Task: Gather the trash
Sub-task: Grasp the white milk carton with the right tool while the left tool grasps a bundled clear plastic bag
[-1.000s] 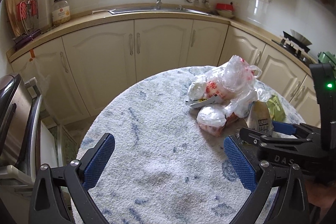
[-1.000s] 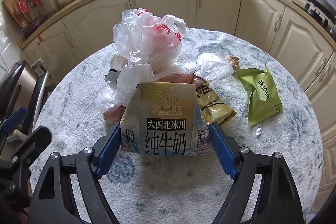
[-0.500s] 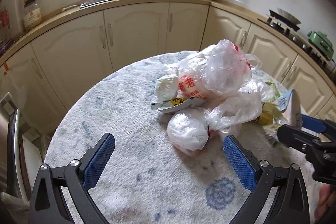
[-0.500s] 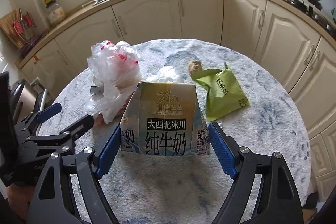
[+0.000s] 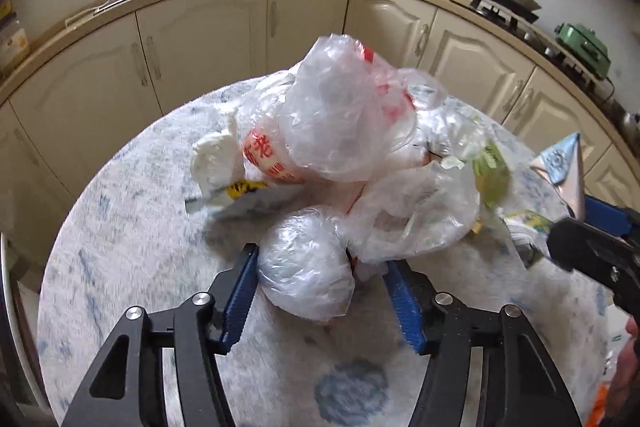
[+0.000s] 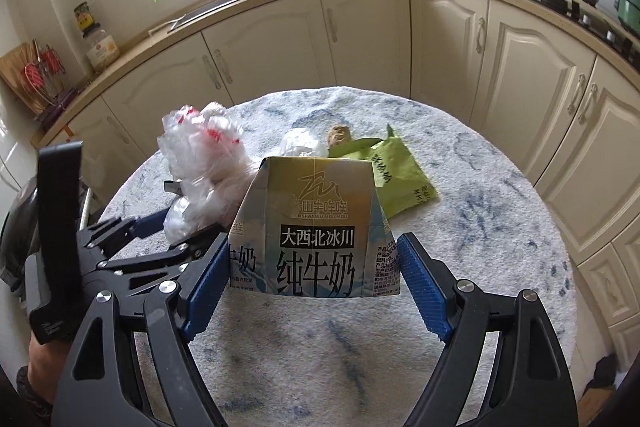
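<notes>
Left gripper (image 5: 320,287): jaws closing around knotted plastic bag (image 5: 306,267), now reached at table (image 5: 120,247) centre. Right gripper (image 6: 316,279): clamped on milk carton (image 6: 316,227); both pieces nearly collected.

I'm seeing bare bench (image 6: 500,227) lying open right of the green packet (image 6: 400,179), bag heap (image 5: 340,131) crowding the left side

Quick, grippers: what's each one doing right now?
Left gripper: closing around a knotted plastic bag.
Right gripper: shut on the milk carton.
</notes>
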The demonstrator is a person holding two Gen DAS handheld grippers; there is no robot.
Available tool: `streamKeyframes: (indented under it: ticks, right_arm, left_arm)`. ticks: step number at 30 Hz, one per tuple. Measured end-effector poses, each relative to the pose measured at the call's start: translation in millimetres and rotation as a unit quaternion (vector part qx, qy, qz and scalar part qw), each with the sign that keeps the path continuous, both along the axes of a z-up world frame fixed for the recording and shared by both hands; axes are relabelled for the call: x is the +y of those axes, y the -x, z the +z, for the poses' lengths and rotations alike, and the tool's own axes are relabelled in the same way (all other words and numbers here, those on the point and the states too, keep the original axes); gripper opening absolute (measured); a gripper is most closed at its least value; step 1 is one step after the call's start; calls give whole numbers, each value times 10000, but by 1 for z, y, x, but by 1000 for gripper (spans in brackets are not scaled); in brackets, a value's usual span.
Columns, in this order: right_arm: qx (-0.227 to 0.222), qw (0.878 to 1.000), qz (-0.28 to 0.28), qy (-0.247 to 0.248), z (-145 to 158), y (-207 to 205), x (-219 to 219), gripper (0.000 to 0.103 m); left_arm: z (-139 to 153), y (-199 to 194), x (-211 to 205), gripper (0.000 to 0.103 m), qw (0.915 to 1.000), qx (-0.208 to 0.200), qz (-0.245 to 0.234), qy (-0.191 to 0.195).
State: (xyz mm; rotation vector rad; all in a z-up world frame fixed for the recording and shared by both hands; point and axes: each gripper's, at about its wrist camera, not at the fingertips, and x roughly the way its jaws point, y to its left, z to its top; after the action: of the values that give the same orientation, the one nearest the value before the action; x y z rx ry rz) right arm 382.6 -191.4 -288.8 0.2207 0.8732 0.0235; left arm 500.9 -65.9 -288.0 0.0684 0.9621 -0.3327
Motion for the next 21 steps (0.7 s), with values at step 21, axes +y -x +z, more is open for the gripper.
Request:
streamKeyframes:
  ticks: [21]
  right_arm:
    - [-265,9990,-344,-119,22,49,-41,83]
  left_arm:
    - [-1,19,-26,46,9985,143,33,522]
